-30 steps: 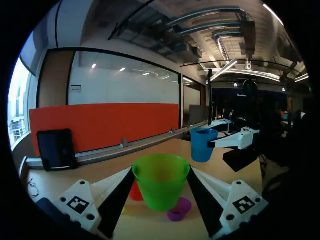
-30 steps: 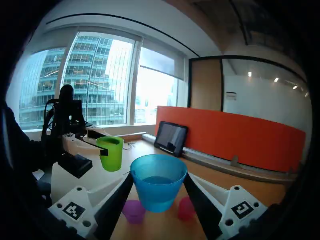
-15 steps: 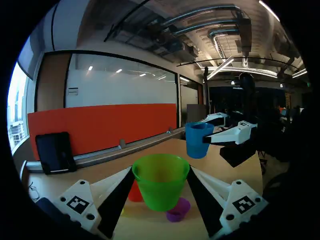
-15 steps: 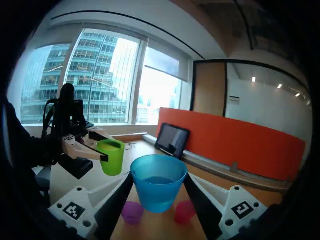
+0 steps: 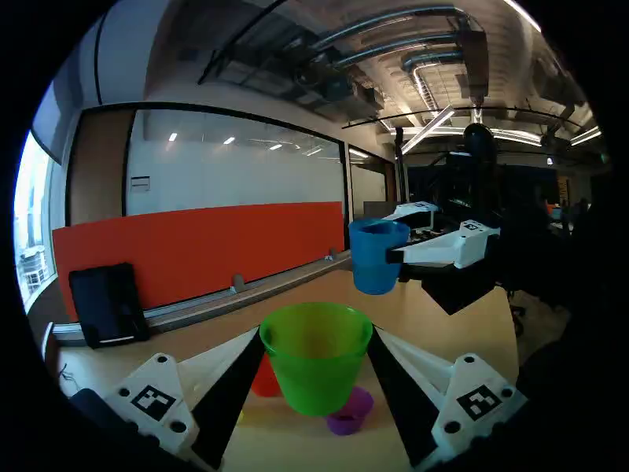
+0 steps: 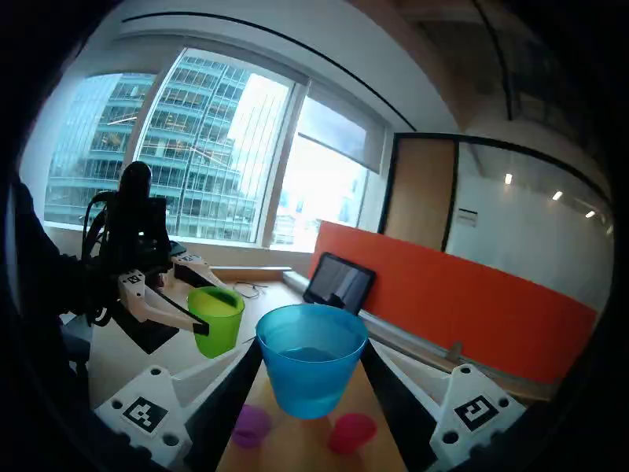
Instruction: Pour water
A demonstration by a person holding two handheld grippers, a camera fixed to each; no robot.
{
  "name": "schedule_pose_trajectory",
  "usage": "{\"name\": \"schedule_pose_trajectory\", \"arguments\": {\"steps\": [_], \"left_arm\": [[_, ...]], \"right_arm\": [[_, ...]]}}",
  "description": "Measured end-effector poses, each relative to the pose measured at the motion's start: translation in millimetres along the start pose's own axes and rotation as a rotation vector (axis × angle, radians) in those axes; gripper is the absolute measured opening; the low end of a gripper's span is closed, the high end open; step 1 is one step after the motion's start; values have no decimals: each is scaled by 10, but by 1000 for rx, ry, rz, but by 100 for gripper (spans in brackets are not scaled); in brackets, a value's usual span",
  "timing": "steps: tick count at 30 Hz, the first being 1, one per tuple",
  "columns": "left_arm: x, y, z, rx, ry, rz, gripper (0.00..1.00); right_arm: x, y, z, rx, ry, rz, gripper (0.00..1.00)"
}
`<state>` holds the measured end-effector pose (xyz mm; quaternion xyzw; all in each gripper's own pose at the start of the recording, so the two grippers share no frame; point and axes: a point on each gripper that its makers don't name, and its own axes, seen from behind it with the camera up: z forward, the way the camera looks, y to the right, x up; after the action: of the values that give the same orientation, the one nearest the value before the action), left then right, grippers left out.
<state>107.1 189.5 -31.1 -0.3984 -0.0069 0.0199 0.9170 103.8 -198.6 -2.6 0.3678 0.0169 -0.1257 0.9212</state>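
Blue translucent cup (image 6: pixel 312 374), part-filled with water, is held upright, clamped by right gripper (image 6: pixel 311 348); green cup (image 5: pixel 316 362), at its 9 o'clock, is clamped by left gripper (image 5: pixel 314 344).

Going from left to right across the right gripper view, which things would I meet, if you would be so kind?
The green cup → the blue cup → the orange partition. I leave out the tablet, the purple cup and the pink cup, since they overlap the blue cup sideways.
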Motion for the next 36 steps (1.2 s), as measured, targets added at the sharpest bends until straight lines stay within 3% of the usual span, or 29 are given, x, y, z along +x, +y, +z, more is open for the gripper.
{"name": "schedule_pose_trajectory", "arguments": {"steps": [15, 36], "left_arm": [[-72, 89, 69, -24, -7, -2, 89], [-80, 127, 190, -45, -1, -21, 89]], "right_arm": [[218, 79, 120, -5, 15, -179, 91], [579, 111, 366, -5, 23, -479, 91]]}}
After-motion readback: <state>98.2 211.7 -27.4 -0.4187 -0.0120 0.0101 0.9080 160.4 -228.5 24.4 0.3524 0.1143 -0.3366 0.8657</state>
